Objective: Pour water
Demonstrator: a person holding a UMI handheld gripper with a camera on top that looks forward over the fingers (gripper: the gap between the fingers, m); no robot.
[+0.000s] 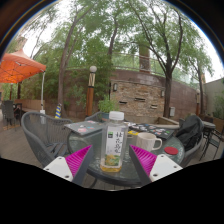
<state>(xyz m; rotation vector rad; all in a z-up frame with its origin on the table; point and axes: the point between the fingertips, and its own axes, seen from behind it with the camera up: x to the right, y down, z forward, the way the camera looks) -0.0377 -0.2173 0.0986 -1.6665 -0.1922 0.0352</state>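
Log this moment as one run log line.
stage: approach | hand-held gripper: open | bottle: upright on table, between the fingers, capped, not yet gripped | mug: beside bottle | pour: not started

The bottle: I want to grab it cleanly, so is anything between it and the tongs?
Nothing visible is in the way. The bottle already stands upright on the table between the open tongs, with the white mug off to one side.
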